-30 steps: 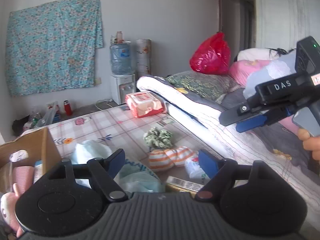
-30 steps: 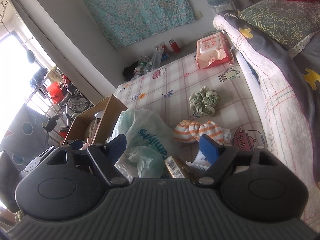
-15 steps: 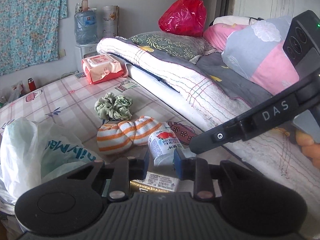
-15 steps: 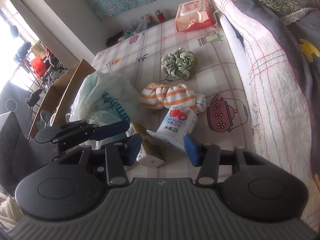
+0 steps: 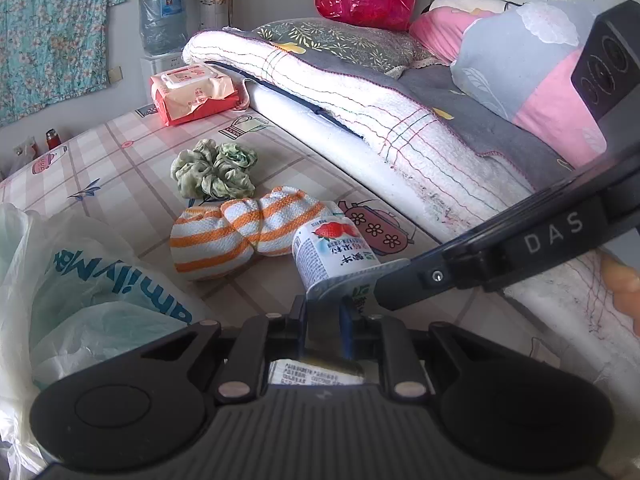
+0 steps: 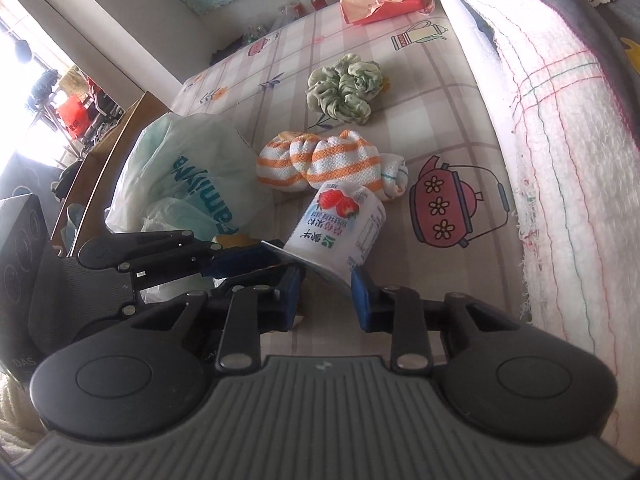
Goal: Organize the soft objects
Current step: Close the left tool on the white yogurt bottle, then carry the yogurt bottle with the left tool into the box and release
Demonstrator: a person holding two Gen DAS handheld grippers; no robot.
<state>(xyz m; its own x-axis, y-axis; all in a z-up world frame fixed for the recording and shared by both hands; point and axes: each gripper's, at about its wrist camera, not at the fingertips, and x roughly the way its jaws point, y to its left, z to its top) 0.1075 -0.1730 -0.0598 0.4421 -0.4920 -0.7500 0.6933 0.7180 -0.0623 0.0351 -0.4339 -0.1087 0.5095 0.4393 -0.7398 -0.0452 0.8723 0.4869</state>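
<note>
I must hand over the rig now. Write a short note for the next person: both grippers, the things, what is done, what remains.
Left gripper: fingers closing on the flat seam end of the strawberry milk pouch.
Right gripper: fingers closing around the same pouch's end; contact unclear.
Behind the pouch on the bed sheet: orange-striped socks, then green scrunchie. Plastic bag lies left.
Done: nothing visibly put away.
Left: pouch, socks, scrunchie.

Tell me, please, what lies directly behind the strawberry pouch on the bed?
Right behind the strawberry pouch lies the orange-striped cloth bundle, with a green scrunchie farther back. Whether pouch and bundle touch is hidden.
</note>
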